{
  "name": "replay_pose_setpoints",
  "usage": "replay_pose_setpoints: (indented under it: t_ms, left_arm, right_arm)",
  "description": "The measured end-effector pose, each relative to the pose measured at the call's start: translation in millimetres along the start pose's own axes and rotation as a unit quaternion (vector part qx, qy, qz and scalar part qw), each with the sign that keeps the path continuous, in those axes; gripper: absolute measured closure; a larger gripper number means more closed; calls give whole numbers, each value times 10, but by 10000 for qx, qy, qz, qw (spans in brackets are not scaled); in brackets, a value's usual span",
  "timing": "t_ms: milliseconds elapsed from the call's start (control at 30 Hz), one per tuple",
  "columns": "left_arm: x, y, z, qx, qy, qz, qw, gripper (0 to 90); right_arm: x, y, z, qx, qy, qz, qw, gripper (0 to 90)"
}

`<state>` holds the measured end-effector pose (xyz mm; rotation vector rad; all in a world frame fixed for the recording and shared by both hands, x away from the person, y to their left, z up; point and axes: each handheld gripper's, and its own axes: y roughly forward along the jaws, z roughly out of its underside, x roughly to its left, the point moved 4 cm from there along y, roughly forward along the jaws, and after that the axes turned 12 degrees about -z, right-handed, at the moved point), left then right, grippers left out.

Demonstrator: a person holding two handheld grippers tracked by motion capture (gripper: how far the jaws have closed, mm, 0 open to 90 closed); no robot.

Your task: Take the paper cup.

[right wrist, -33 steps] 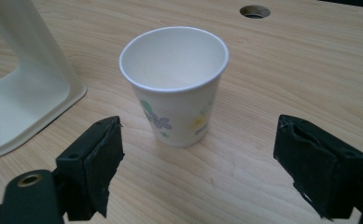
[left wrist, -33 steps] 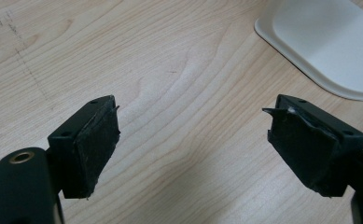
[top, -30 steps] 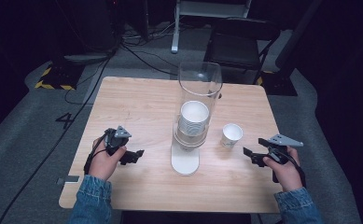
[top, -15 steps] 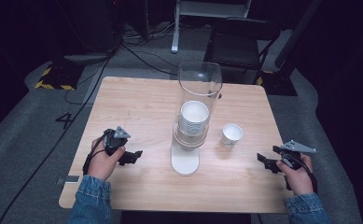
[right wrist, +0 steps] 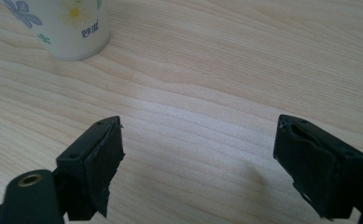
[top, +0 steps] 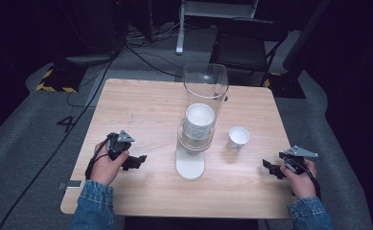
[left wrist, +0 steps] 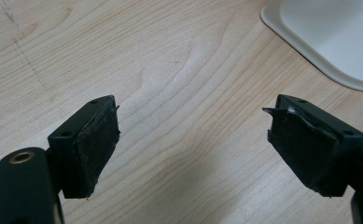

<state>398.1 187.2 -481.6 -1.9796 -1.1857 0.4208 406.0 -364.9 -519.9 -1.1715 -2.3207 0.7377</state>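
A clear tube dispenser (top: 204, 103) on a white base (top: 190, 164) stands mid-table with a stack of white paper cups (top: 199, 120) inside. A single paper cup (top: 237, 138) with flower prints (right wrist: 72, 28) stands upright to its right. My left gripper (top: 135, 161) rests on the table left of the base, open with nothing between its jaws (left wrist: 193, 149); the base's corner (left wrist: 328, 42) lies just beyond it. My right gripper (top: 272, 168) sits near the table's right edge, open and empty (right wrist: 198, 163), a little short of the single cup.
The wooden table (top: 141, 110) has bare room at its left and far side. A dark chair (top: 244, 45) stands behind the table, and cables (top: 141, 48) run over the grey floor.
My right gripper has drawn back from the single cup toward the table's near right edge. The left gripper has stayed where it was.
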Motion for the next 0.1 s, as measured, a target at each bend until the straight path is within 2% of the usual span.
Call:
replay_pose_setpoints:
  t_ms: [33, 100]
  left_arm:
    - [-16, -5, 4, -25, -78, 14, 10000, 163]
    - [-9, -17, 14, -25, -9, 4, 10000, 163]
  right_arm:
    - [1, 5, -5, 0, -14, 18, 10000, 166]
    - [-2, 18, -19, 14, -65, 43, 10000, 166]
